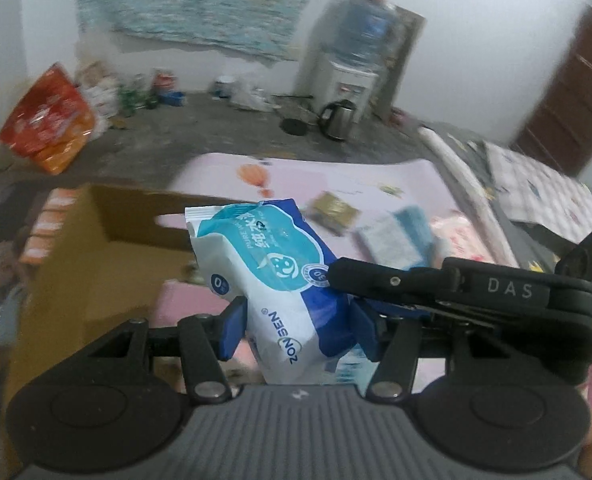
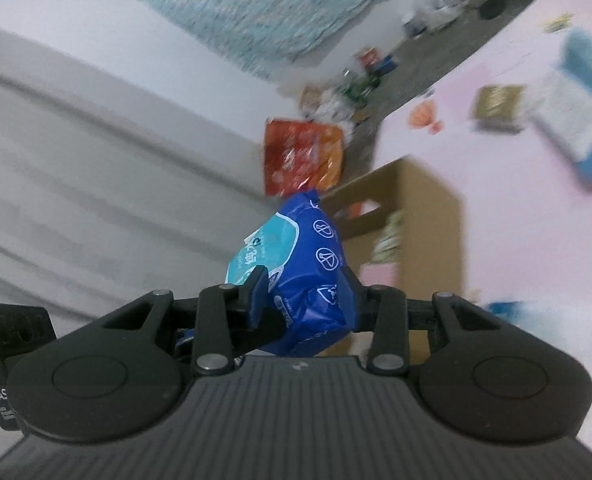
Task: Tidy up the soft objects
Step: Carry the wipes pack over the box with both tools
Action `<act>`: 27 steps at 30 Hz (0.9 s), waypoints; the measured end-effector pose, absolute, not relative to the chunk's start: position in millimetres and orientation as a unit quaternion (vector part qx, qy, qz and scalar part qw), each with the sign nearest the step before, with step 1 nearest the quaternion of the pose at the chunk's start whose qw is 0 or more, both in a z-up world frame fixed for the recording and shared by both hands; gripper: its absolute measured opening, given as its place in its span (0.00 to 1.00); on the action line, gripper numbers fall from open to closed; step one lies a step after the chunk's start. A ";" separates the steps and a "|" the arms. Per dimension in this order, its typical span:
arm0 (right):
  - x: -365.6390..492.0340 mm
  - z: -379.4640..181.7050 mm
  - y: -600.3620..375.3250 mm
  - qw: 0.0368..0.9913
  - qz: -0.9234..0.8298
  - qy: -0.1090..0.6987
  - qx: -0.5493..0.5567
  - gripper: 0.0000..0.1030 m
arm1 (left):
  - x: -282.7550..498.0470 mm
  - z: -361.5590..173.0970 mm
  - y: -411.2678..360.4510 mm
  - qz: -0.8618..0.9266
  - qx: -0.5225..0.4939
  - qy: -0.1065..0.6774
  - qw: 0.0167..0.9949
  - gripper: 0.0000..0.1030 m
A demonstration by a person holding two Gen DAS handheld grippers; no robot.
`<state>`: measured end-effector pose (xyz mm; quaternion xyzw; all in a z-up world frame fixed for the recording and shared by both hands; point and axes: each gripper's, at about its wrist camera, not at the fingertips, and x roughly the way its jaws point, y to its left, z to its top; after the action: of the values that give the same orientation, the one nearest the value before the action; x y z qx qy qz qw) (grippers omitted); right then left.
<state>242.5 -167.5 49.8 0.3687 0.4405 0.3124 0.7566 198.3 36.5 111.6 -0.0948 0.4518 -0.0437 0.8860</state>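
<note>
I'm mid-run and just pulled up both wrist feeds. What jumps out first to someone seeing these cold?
A blue-and-white wet wipes pack fills the middle of both views, held in the air and clamped by the left gripper and the right gripper together. An open cardboard box stands just beyond it on the pink mat. Farther off, a red-orange bag stands out on the grey floor by the wall.

Both hand-held grippers, left (image 1: 298,326) and right (image 2: 306,300), clamp (jaws part-closed).
</note>
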 end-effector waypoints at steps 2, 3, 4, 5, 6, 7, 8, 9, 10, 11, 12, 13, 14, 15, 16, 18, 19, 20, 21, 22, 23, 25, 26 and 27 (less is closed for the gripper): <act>245.7 47.6 -137.1 0.747 0.319 0.455 0.364 0.36 | 198.0 107.0 61.3 -0.030 -0.103 0.457 0.883 0.55; 248.7 45.3 -122.3 0.744 0.322 0.462 0.359 0.36 | 199.1 103.0 74.4 -0.023 -0.109 0.462 0.880 0.55; 251.8 44.0 -108.4 0.742 0.322 0.469 0.355 0.36 | 201.3 98.2 87.2 -0.018 -0.115 0.466 0.877 0.55; 254.9 41.4 -96.5 0.739 0.321 0.476 0.352 0.36 | 204.7 92.5 99.2 -0.013 -0.122 0.470 0.874 0.55; 257.0 38.0 -83.0 0.737 0.320 0.483 0.347 0.36 | 206.8 86.5 108.8 -0.009 -0.127 0.473 0.872 0.54; 260.4 34.1 -71.9 0.735 0.318 0.491 0.343 0.36 | 210.8 80.5 117.4 -0.006 -0.129 0.476 0.870 0.54; 264.8 29.9 -60.3 0.732 0.314 0.501 0.338 0.36 | 216.5 73.4 126.3 -0.004 -0.131 0.480 0.867 0.54; 270.2 25.6 -51.7 0.731 0.311 0.508 0.333 0.36 | 218.6 67.0 136.1 -0.002 -0.135 0.483 0.865 0.54; 276.7 21.5 -41.9 0.731 0.306 0.516 0.326 0.36 | 224.2 60.4 143.3 -0.002 -0.140 0.487 0.862 0.54; 280.1 16.7 -35.4 0.731 0.301 0.522 0.321 0.36 | 228.9 54.2 150.0 -0.003 -0.143 0.490 0.860 0.54; 285.3 12.7 -28.9 0.731 0.297 0.527 0.316 0.36 | 236.1 46.8 156.3 -0.005 -0.145 0.495 0.857 0.54; 294.2 5.2 -21.8 0.731 0.290 0.534 0.312 0.36 | 243.3 40.3 161.3 -0.005 -0.148 0.499 0.854 0.54; 299.8 0.0 -17.1 0.730 0.284 0.539 0.309 0.36 | 249.4 34.4 164.9 -0.006 -0.149 0.504 0.851 0.54; 305.2 -5.8 -13.0 0.730 0.280 0.544 0.306 0.36 | 256.2 27.3 168.7 -0.005 -0.150 0.508 0.848 0.54; 312.2 -11.9 -8.2 0.729 0.274 0.549 0.303 0.36 | 263.2 20.6 171.7 -0.005 -0.148 0.512 0.846 0.54; 329.4 -26.7 1.4 0.727 0.261 0.558 0.302 0.36 | 276.8 8.8 176.7 -0.004 -0.147 0.519 0.842 0.54; 338.0 -33.9 5.1 0.727 0.255 0.563 0.300 0.36 | 284.2 1.6 178.7 -0.004 -0.147 0.524 0.839 0.54; 344.1 -40.2 8.3 0.726 0.248 0.567 0.300 0.36 | 290.6 -4.7 181.1 -0.004 -0.147 0.528 0.836 0.54; 348.4 -45.6 10.9 0.726 0.240 0.570 0.300 0.36 | 295.3 -10.7 182.4 -0.005 -0.148 0.532 0.834 0.54; 352.7 -51.9 13.4 0.726 0.235 0.573 0.300 0.36 | 300.1 -16.9 184.1 -0.006 -0.150 0.537 0.830 0.54; 355.2 -56.9 15.0 0.725 0.229 0.575 0.302 0.37 | 304.3 -22.0 185.8 -0.008 -0.150 0.541 0.828 0.54; 358.8 -67.5 17.3 0.722 0.222 0.579 0.307 0.37 | 311.8 -32.1 188.4 -0.011 -0.148 0.550 0.822 0.54; 359.2 -72.4 18.0 0.720 0.219 0.581 0.310 0.38 | 314.4 -36.5 189.7 -0.012 -0.147 0.555 0.818 0.54; 360.1 -77.4 18.6 0.718 0.219 0.582 0.315 0.38 | 316.2 -39.2 190.3 -0.013 -0.143 0.559 0.817 0.54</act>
<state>360.1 18.6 -77.4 0.3145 0.5817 0.2188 0.7175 316.2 190.3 -39.2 -0.1433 0.5588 -0.0126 0.8167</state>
